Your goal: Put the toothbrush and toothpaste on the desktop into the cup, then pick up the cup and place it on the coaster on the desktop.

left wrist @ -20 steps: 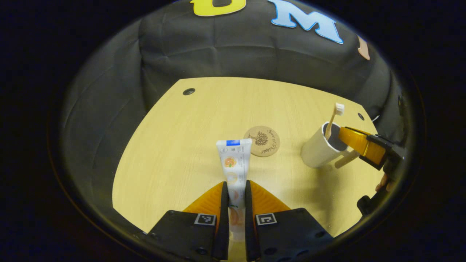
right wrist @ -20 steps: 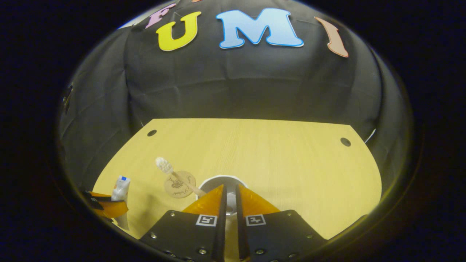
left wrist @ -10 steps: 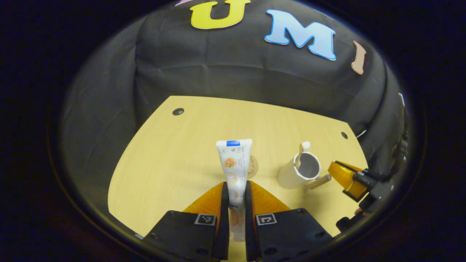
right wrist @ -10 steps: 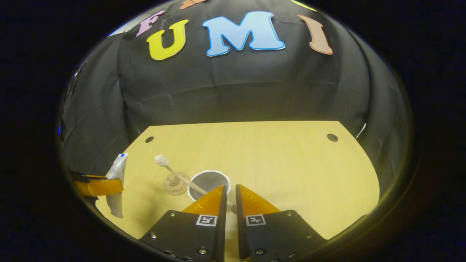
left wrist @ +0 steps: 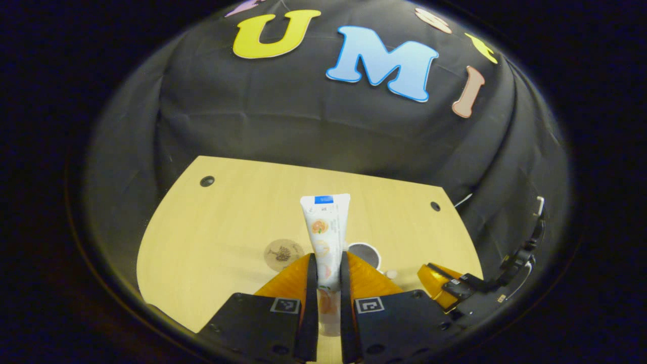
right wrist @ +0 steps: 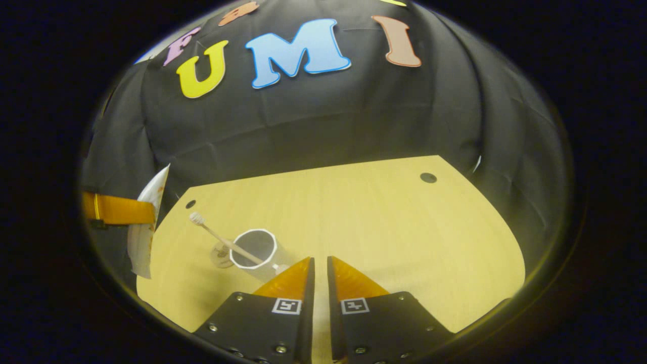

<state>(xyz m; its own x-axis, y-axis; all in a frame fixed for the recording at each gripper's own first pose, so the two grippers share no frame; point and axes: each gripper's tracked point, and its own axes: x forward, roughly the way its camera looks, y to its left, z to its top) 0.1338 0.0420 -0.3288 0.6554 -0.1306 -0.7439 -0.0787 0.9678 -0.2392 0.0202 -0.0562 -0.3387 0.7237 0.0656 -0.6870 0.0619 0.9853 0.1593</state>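
My left gripper (left wrist: 327, 258) is shut on a white toothpaste tube (left wrist: 326, 227), which stands upright above the wooden table (left wrist: 202, 242). Just behind the tube and my right-hand finger sits the white cup (left wrist: 365, 251). A round cork coaster (left wrist: 283, 254) lies to its left. In the right gripper view the cup (right wrist: 252, 248) holds a toothbrush (right wrist: 217, 236) that leans left over the coaster (right wrist: 220, 253). My right gripper (right wrist: 319, 260) is shut on nothing, close to the cup's right side. My left gripper (right wrist: 119, 210) with the tube (right wrist: 144, 222) hangs high at the left.
The table (right wrist: 404, 227) ends at the black cloth wall behind. Small dark holes (right wrist: 428, 177) mark its far corners. In the left gripper view my right gripper (left wrist: 432, 275) sits low at the right, near the table's edge.
My left gripper has risen with the toothpaste and swung over toward the cup. My right gripper has drawn back from the cup's rim, leaving the toothbrush in the cup.
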